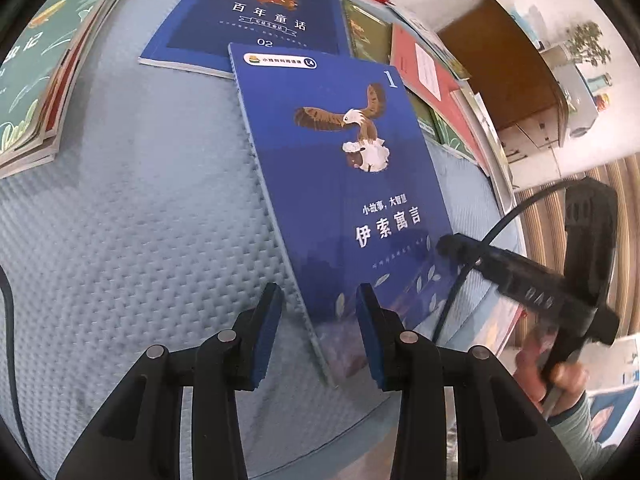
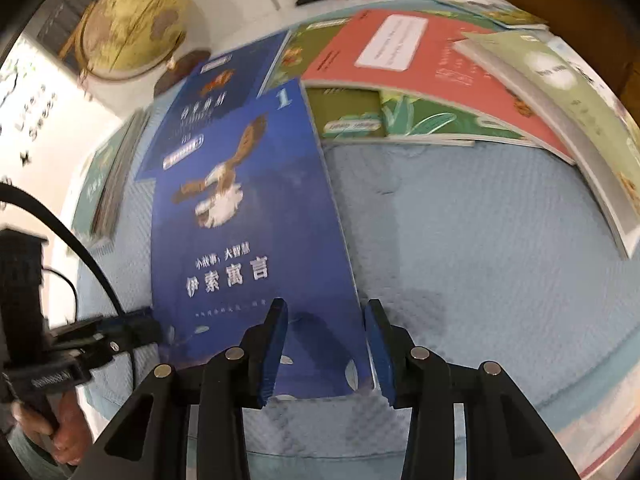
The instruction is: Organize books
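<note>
We hover both grippers, left gripper (image 1: pixel 318 332) & right gripper (image 2: pixel 326 346), part-open w/ nothing gripped, straddling the eagle book's (image 1: pixel 344 184) near corners (likely to square it).

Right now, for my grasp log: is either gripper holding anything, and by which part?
Nothing is gripped. Near corners of the blue eagle book lie between open jaws of the left gripper and right gripper.

Eagle book (image 1: pixel 340 184) partly atop another book (image 1: pixel 248 12), on quilted mat (image 1: pixel 140 220).
</note>
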Available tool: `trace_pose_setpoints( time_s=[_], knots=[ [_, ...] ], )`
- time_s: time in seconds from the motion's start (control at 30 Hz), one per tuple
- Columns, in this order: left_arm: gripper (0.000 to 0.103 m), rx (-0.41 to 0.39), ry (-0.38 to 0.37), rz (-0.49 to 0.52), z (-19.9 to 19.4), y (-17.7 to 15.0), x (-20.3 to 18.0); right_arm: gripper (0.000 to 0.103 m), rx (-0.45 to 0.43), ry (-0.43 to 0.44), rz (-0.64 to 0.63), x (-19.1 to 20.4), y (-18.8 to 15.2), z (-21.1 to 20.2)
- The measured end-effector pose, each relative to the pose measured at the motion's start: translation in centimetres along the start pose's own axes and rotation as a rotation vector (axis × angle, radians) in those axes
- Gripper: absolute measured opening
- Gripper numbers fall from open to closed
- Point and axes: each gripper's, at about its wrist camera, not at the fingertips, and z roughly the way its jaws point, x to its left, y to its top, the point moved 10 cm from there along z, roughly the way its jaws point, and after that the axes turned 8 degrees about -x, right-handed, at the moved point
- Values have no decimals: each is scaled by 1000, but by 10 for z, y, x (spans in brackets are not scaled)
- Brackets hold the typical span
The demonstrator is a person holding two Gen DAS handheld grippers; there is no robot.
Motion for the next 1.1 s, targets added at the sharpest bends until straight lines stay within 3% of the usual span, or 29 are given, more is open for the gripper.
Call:
trace_pose_setpoints(
  time_s=[0.13, 0.23, 0.3, 0.4, 0.43, 0.47, 0.57, 0.6, 0.63, 0.77, 0.83, 0.9, 0.93, 1.0, 1.1],
  knots=[
    [35, -33, 40, -2, 3, 0, -4, 40, -14, -3, -162, 11, -5, 0],
    [35, -64, 22, -68, -2, 1, -9, 40, -14, 50, -172, 6, -7, -2],
    [35, -129, -49, -122, -19, 6, -19, 40, -2, 95, -160, 2, -7, -4],
    [35, -210, -235, -259, -43, 14, -38, 40, 20, 175, -123, -1, -4, -3],
    [35, -223, -262, -287, -45, 15, -42, 40, 29, 202, -108, -2, -5, -4],
    [35, -232, -253, -296, -44, 14, -42, 40, 42, 235, -92, -4, -4, -4],
    [32, -218, -119, -280, -17, 6, -37, 40, 74, 288, -67, -5, -3, -4],
    [21, -203, -105, -281, -5, 1, -39, 40, 85, 307, -58, -6, -3, -3],
    [17, -193, -101, -284, 3, -2, -42, 40, 92, 317, -54, -6, -3, -3],
    [12, -219, -88, -322, 24, -8, -56, 40, 121, 344, -41, -5, -1, -1],
    [10, -240, -134, -376, 20, -6, -58, 40, 144, 348, -31, -5, 1, -2],
    [10, -274, -242, -460, 10, 4, -64, 42, 167, 374, -2, -8, 2, -7],
    [10, -283, -281, -487, 6, 2, -64, 46, 181, 399, 21, -9, 1, -9],
    [10, -286, -390, -538, 0, 9, -71, 71, 182, 445, 92, -17, 2, -15],
    [10, -286, -449, -574, -2, 13, -77, 76, 192, 545, 180, -22, 6, -19]
  ],
)
